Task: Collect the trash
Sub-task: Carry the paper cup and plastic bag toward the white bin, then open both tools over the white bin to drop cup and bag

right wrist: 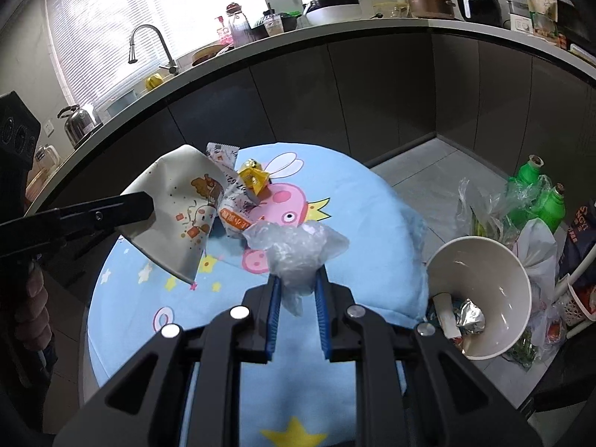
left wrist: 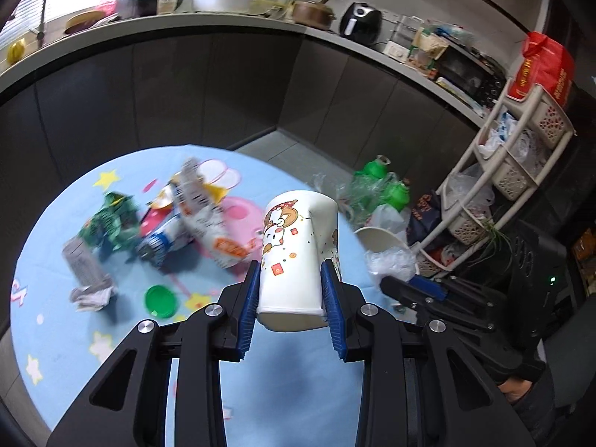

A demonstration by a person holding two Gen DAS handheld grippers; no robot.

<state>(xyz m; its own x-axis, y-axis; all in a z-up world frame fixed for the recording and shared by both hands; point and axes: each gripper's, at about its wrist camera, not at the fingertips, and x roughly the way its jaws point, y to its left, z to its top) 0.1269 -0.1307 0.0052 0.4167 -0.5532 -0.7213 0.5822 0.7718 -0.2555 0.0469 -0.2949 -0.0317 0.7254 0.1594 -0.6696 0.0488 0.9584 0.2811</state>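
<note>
Kitchen counters curve around a small round table (left wrist: 298, 391) with a blue cartoon cloth on it. Some trash is up in the air right now. The left gripper (left wrist: 290, 290) is squeezed tight on a paper cup (left wrist: 298, 249) with little pictures on it — the cup is squashed flat between the blue pads and is off the table. The right gripper (right wrist: 296, 290) is pinched on a crumpled clear plastic bag (right wrist: 294, 249), which pokes up out of the pads.

Beside the table, down on the floor, stands a white bin (right wrist: 484, 272). It already has a foil ball and a few scraps at the bottom, so some cleaning looks done.

Lots is left, though. On the cloth lie a white snack wrapper (left wrist: 208, 223), a green wrapper (left wrist: 111, 219), a blue-and-white wrapper (left wrist: 164, 238), a grey packet (left wrist: 83, 260), a crumpled tissue (left wrist: 91, 296) and a green lid (left wrist: 160, 300) — plus a small yellow packet (right wrist: 255, 178). I think the cup and bag go into the bin next.
</note>
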